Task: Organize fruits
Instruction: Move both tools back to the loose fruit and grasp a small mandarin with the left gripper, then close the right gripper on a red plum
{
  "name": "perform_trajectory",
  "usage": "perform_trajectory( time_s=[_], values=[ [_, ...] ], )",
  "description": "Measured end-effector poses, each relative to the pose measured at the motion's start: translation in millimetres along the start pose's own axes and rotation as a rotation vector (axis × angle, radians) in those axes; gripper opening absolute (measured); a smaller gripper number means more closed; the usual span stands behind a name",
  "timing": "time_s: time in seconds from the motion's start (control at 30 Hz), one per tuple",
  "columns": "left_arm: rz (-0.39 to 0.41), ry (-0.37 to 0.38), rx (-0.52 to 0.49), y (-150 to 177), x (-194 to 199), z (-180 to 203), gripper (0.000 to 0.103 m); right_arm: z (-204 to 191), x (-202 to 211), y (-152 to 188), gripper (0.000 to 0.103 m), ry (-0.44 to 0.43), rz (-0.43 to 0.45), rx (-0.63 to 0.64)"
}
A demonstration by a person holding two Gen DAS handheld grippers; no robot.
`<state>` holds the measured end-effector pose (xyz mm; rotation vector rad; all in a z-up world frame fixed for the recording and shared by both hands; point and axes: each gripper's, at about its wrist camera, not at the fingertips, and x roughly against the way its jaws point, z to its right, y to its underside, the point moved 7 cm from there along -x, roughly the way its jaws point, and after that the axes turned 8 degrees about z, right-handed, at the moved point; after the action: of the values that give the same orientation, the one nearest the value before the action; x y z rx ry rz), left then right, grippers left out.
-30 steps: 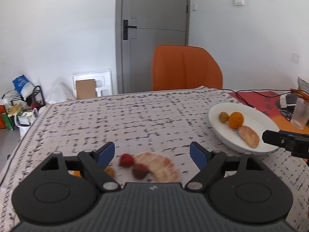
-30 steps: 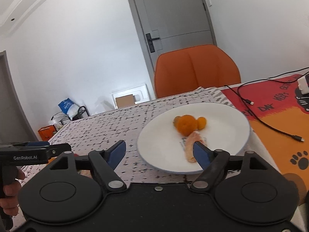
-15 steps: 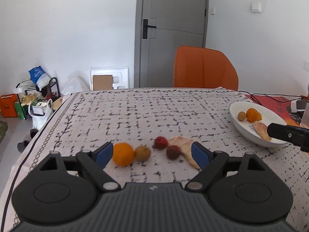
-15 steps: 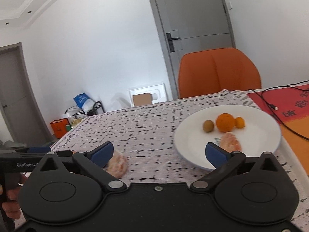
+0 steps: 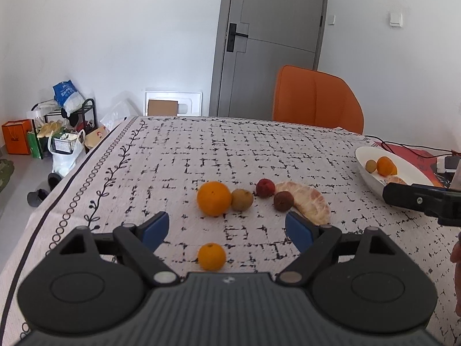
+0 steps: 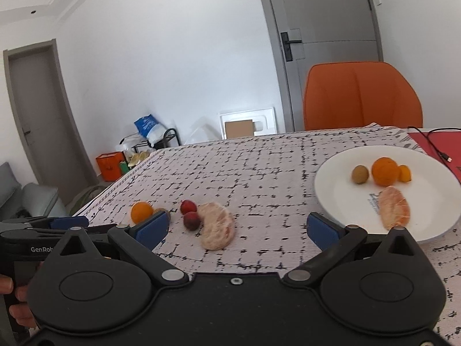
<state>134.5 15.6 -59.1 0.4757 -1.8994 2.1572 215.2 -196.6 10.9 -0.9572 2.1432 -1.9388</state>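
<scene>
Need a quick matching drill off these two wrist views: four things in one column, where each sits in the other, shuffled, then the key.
Things
1. small orange
2. peeled pomelo wedge
3. orange chair
4. red cable mat

Places
A. behind the far edge of the table
B. on the white plate
C. on the tablecloth, between the open jaws of the left gripper
D. on the table beyond the plate, black cable across it

Pairs: 1-C, 2-B, 3-A, 4-D

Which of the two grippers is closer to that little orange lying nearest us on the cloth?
Left. The small orange lies between the open left gripper's fingers; the right gripper hangs off beside the white plate.
</scene>
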Motion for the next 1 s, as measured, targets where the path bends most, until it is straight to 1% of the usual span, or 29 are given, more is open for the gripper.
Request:
perform_trajectory(
  time_s=[0.13,0.33,0.43,0.5,0.53,0.57,0.6,0.63,0.67,0.73,0.77,0.8,0.9,1.0],
  values=[
    [-0.002,0.006,0.023,4,-1,-6,0.086,-8,-5,4,0.103,-0.014,-0.018,0.014],
    [-0.041,0.010,0.066,16,-8,-15,0.079,-23,-15,8,0.103,-0.044,-0.052,0.055],
    [-0.065,0.021,0.075,21,-12,-16,0.066,-28,-20,8,0.103,-0.053,-0.059,0.062],
    [-0.089,0.026,0.082,26,-16,-16,0.050,-29,-24,9,0.103,-0.058,-0.060,0.056],
    [-0.102,0.026,0.082,28,-18,-17,0.046,-29,-26,9,0.103,-0.061,-0.061,0.053],
    [-0.096,0.021,0.073,29,-19,-17,0.039,-30,-29,8,0.103,-0.064,-0.062,0.054],
    [-0.091,0.016,0.063,28,-19,-16,0.025,-31,-31,9,0.103,-0.066,-0.063,0.057],
    [-0.095,0.019,0.065,28,-20,-16,0.022,-33,-33,9,0.102,-0.065,-0.064,0.063],
    [-0.095,0.024,0.084,28,-20,-18,0.022,-36,-36,9,0.101,-0.064,-0.066,0.072],
    [-0.087,0.004,0.107,25,-20,-25,0.022,-40,-42,8,0.094,-0.063,-0.070,0.093],
    [-0.075,-0.009,0.100,24,-19,-27,0.022,-43,-44,8,0.091,-0.066,-0.071,0.103],
    [-0.069,-0.015,0.096,22,-19,-29,0.022,-45,-46,8,0.087,-0.068,-0.073,0.111],
    [-0.065,-0.015,0.102,19,-19,-36,0.022,-50,-53,7,0.077,-0.079,-0.081,0.124],
    [-0.055,-0.025,0.103,17,-19,-41,0.022,-54,-61,8,0.071,-0.084,-0.095,0.131]
  ],
)
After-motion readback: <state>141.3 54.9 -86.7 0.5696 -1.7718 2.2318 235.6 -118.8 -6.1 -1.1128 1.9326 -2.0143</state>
